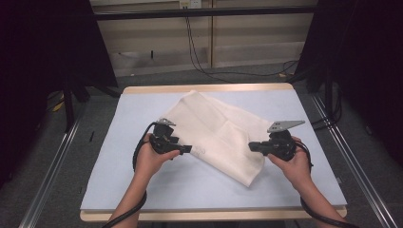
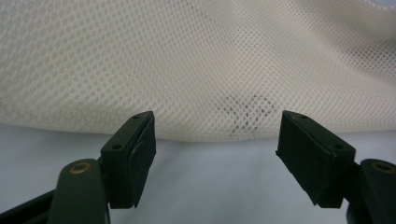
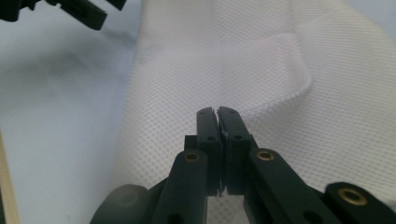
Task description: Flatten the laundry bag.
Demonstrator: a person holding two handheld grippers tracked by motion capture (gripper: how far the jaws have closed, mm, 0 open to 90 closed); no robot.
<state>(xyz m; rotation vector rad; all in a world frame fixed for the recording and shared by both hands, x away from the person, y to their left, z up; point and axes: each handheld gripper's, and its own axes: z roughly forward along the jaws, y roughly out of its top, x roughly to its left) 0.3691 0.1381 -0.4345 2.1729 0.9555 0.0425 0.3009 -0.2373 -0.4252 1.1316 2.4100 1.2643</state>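
My cloth (image 1: 214, 135) lies slanted, far-left toward the table's (image 1: 119, 190) near-right corner; left gripper (image 1: 186, 149) open, right gripper (image 1: 252, 146) closed, empty.

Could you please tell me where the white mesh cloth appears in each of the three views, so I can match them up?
High view: mesh cloth lies diagonally across the table's middle, between both grippers.
Left gripper view: it spans the upper half, beyond the open jaws.
Right gripper view: it covers the centre and right, behind the shut jaws.
Shared landmark: the pale blue mat under the cloth.
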